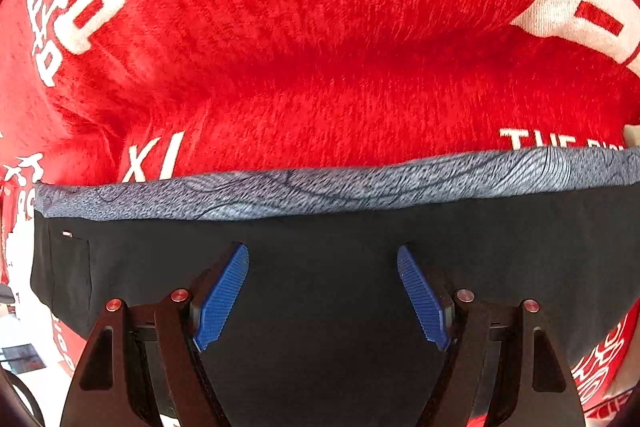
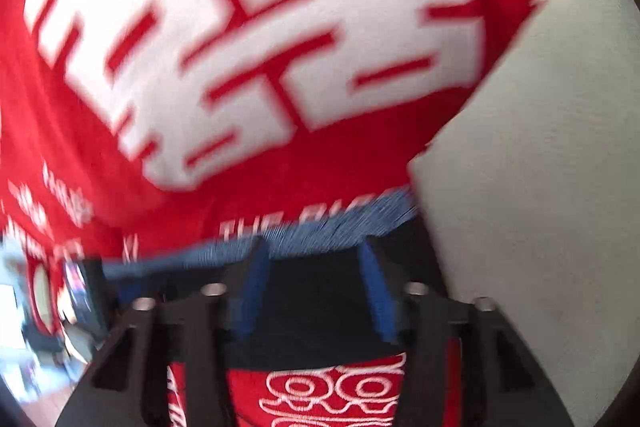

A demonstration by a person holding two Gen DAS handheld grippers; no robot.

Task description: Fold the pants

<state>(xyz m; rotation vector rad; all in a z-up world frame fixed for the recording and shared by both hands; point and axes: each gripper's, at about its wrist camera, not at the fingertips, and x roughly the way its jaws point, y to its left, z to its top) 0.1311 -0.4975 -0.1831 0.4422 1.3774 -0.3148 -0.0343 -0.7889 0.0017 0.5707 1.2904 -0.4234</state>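
Note:
Black pants [image 1: 152,267] with a blue-grey patterned band [image 1: 320,193] along their far edge lie flat on a red blanket [image 1: 320,47]. My left gripper [image 1: 322,253] points down over the black cloth just short of that band. It is open, its blue pads [image 1: 224,291] wide apart with nothing pinched. The right wrist view is blurred. My right gripper [image 2: 314,251] hangs over the pants [image 2: 312,307] at the band [image 2: 320,233], near the cloth's right end. Its blue pads [image 2: 256,291] stand apart, with dark cloth showing between them.
The red blanket [image 2: 100,167] carries large white lettering and covers the whole surface. A pale grey surface [image 2: 540,147] borders it on the right in the right wrist view. Light floor [image 1: 16,335] shows past the blanket's edge at lower left.

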